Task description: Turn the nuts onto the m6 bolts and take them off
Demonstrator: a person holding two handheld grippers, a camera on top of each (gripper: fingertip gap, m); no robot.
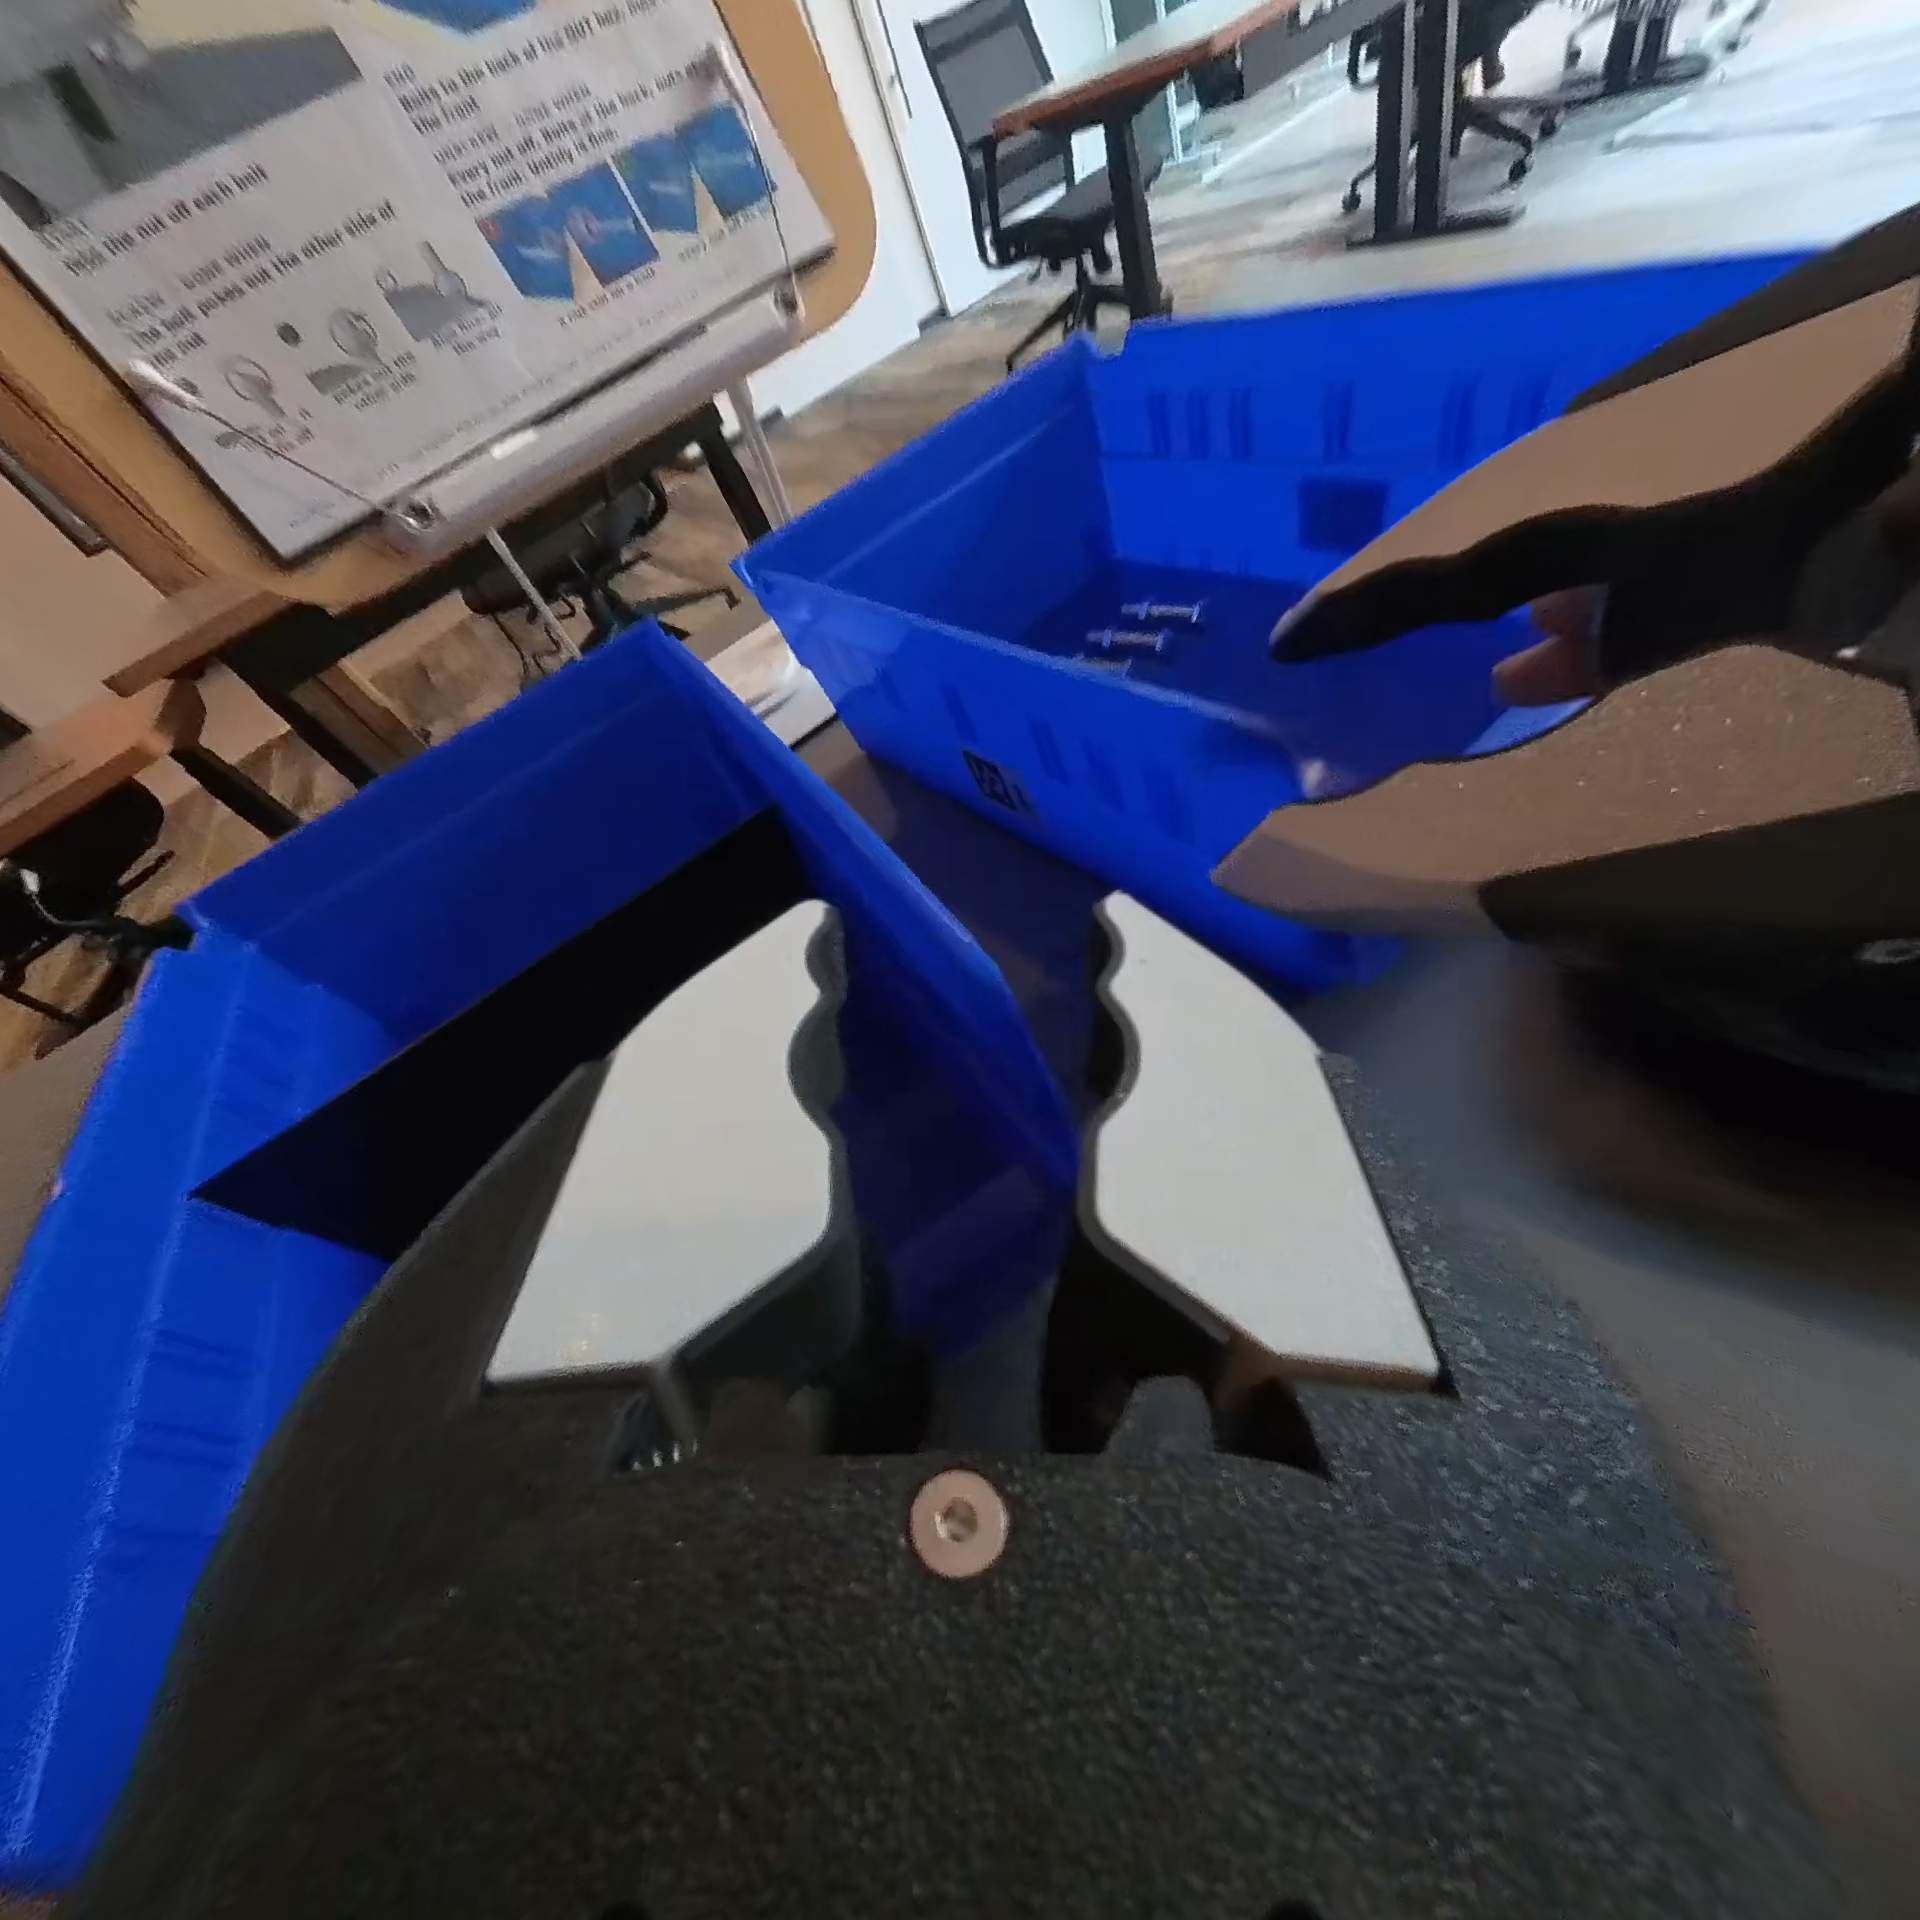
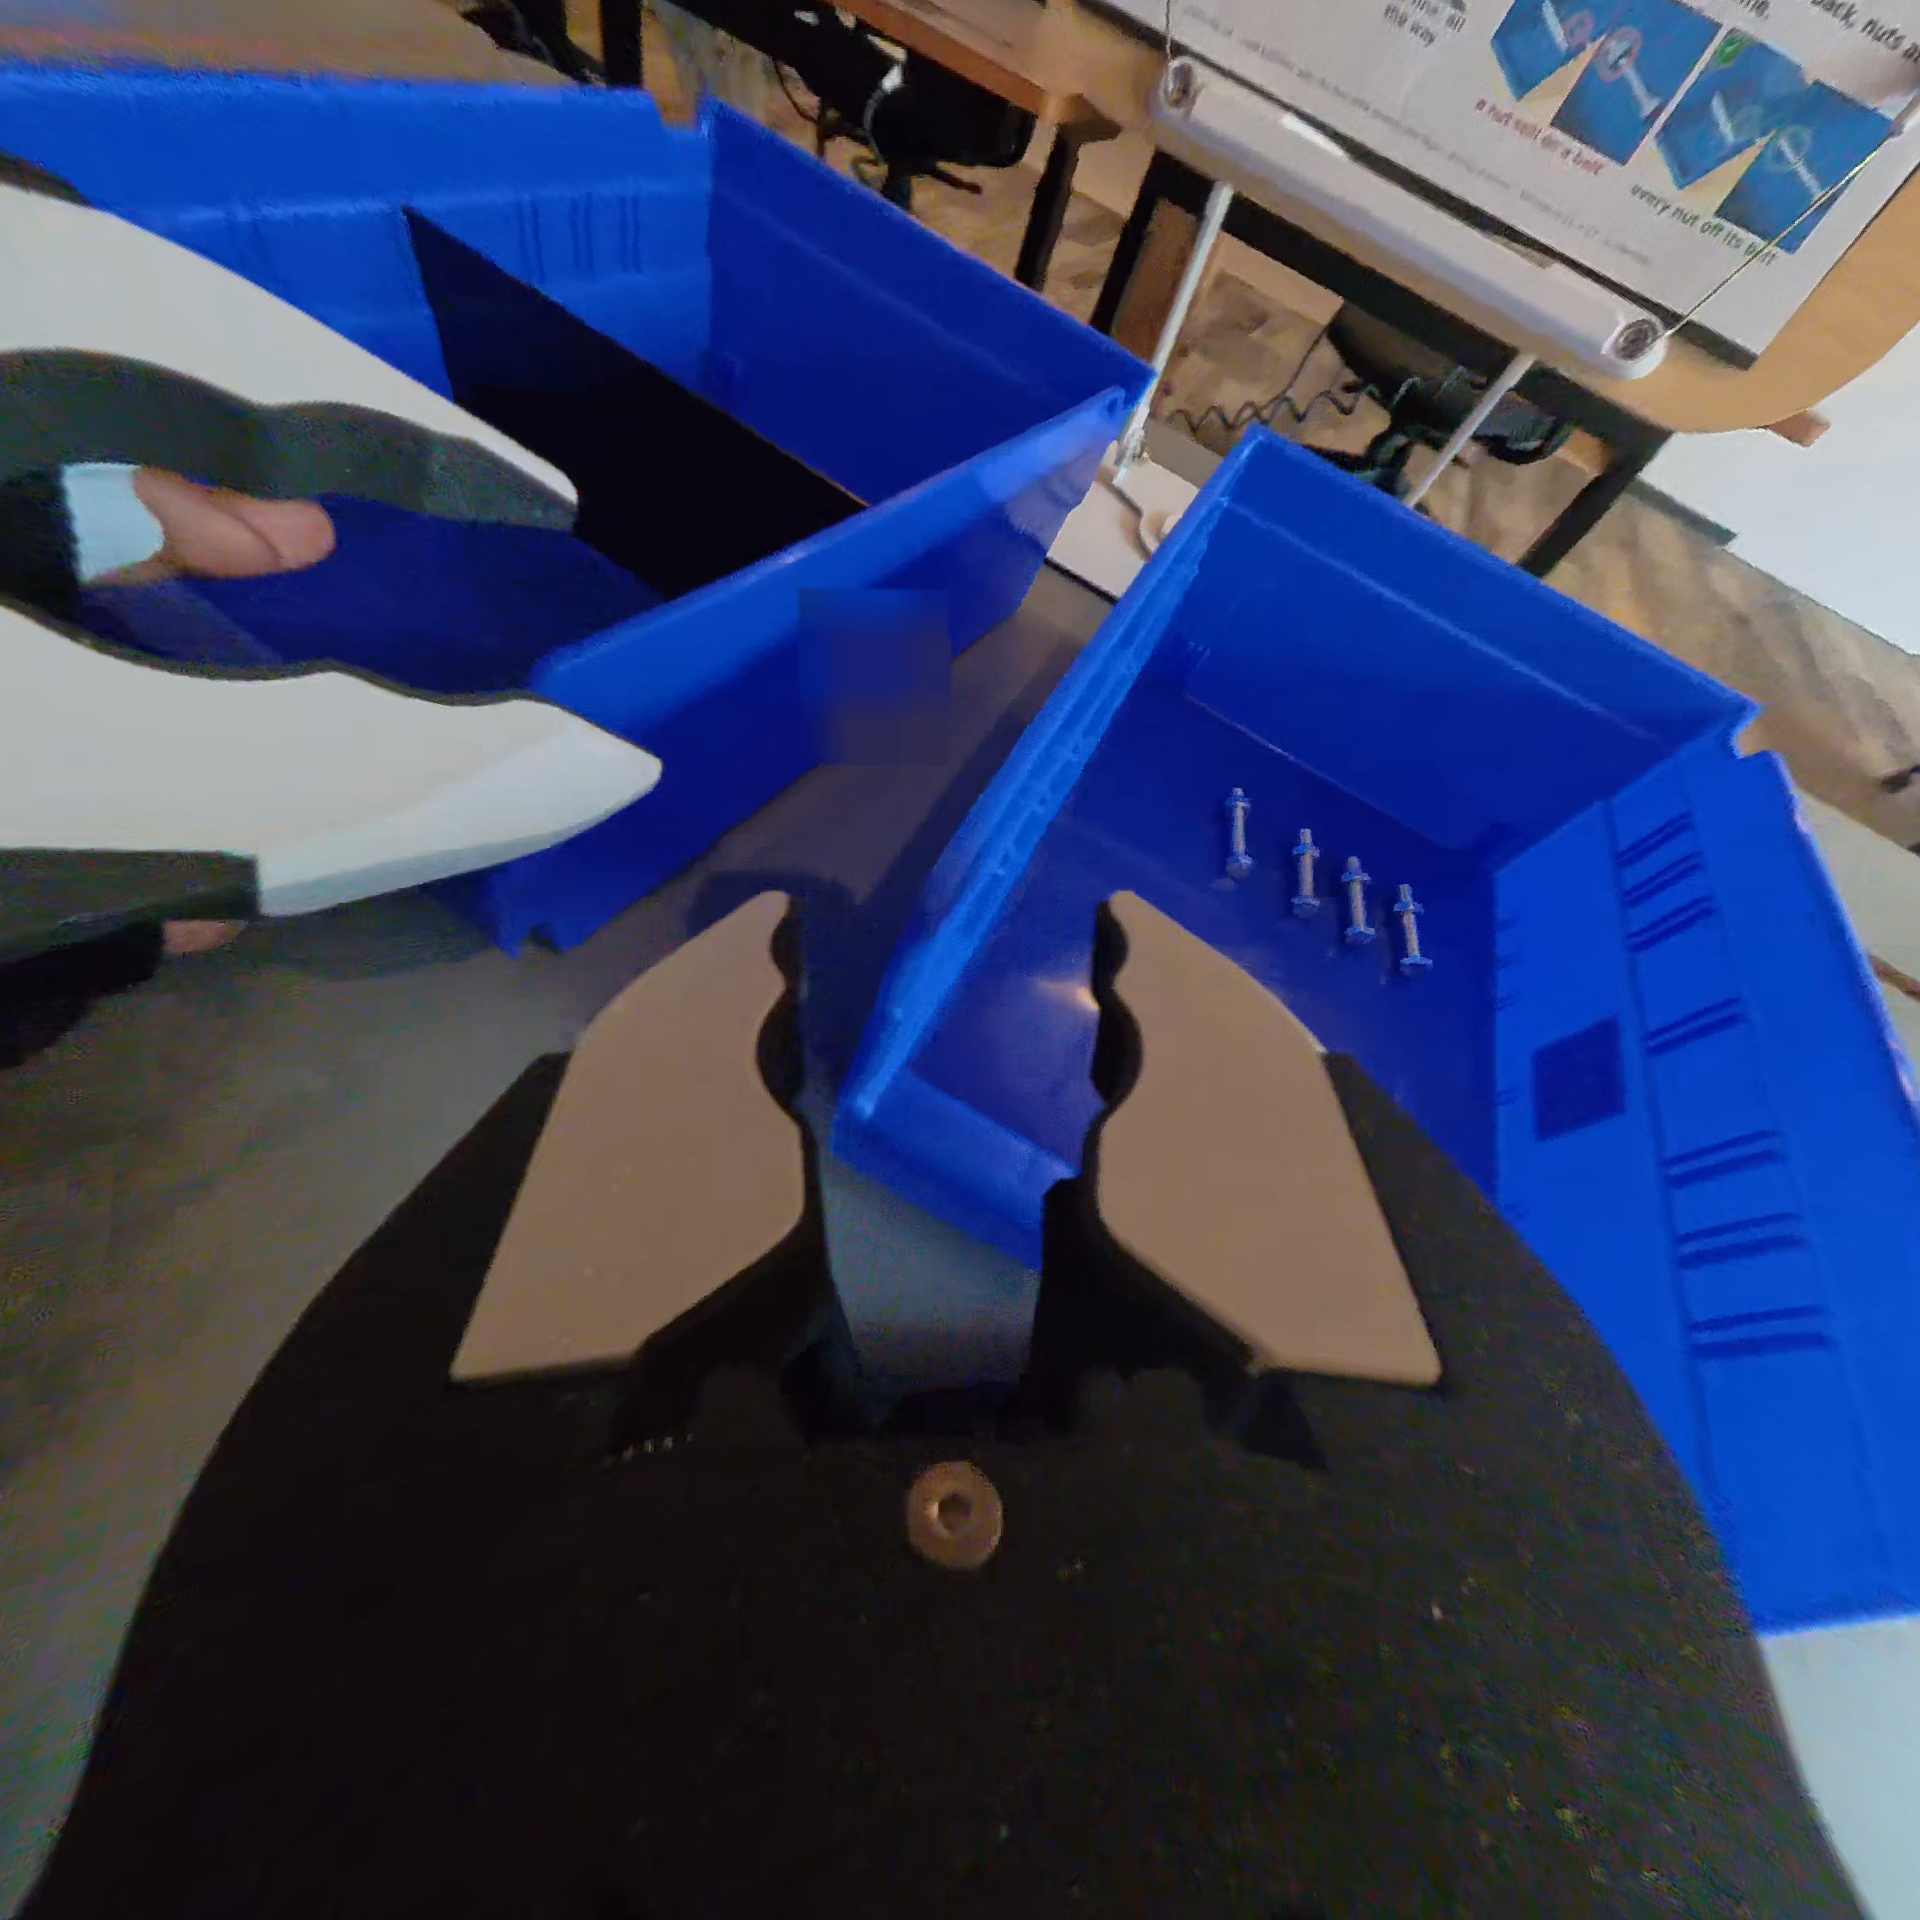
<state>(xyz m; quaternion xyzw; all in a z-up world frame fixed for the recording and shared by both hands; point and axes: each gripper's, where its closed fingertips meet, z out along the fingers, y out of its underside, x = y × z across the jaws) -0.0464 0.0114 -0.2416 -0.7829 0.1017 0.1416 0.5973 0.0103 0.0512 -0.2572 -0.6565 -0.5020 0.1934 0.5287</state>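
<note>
Two blue bins stand on a dark table. The right bin (image 2: 1403,644) holds several small silver bolts (image 2: 1320,883) in a row, each with a nut on it; they also show in the left wrist view (image 1: 1143,623). My right gripper (image 2: 945,904) is open and straddles that bin's left wall, with a gap to the pads. My left gripper (image 1: 966,914) is open and straddles the right wall of the left bin (image 1: 468,831), whose inside looks dark. Each gripper also shows in the other view, the right gripper (image 1: 1257,758) and the left gripper (image 2: 613,634), across its bin's wall.
An instruction sheet on a stand (image 1: 416,260) rises behind the bins and shows in the right wrist view (image 2: 1558,125). Desks and office chairs (image 1: 1049,208) stand farther back. The dark table (image 2: 312,1143) runs in front of the bins.
</note>
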